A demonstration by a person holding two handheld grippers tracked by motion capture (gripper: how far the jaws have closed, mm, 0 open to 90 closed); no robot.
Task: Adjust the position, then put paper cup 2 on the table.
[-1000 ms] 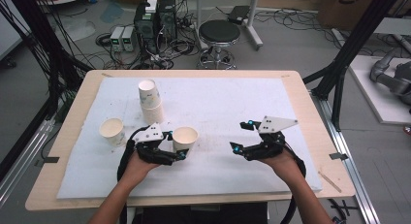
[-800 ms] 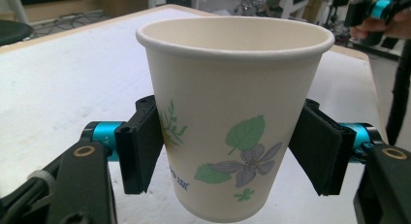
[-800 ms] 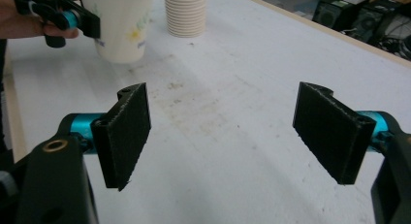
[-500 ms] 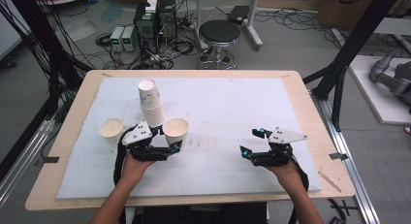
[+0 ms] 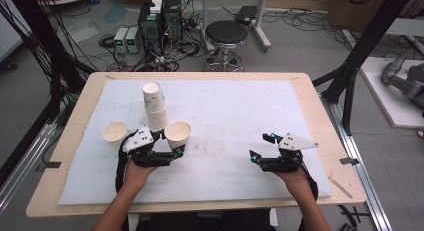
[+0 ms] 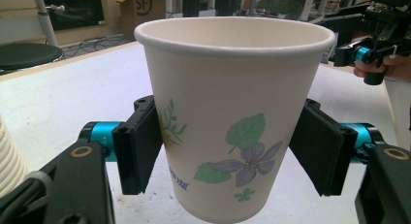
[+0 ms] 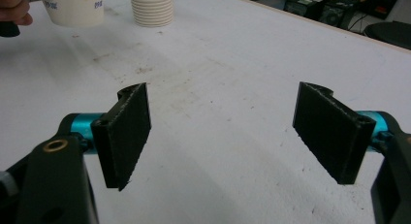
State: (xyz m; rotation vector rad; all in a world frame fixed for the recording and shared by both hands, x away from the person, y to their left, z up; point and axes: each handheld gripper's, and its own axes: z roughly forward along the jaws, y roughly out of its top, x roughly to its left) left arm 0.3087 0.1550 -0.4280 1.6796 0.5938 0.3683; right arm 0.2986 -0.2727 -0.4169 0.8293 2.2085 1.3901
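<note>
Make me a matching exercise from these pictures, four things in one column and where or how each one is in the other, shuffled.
Things:
1. white paper cup with a leaf and flower print
2. tall stack of white ribbed paper cups
3. plain single cream paper cup
4. right hand-held gripper

States:
A. jaws wide apart, nothing between them
B. stands alone near the white mat's left edge
C. between the jaws of the left hand-held gripper
D. stands upright just behind the left hand

Pairs: 1-C, 2-D, 3-B, 4-A
</note>
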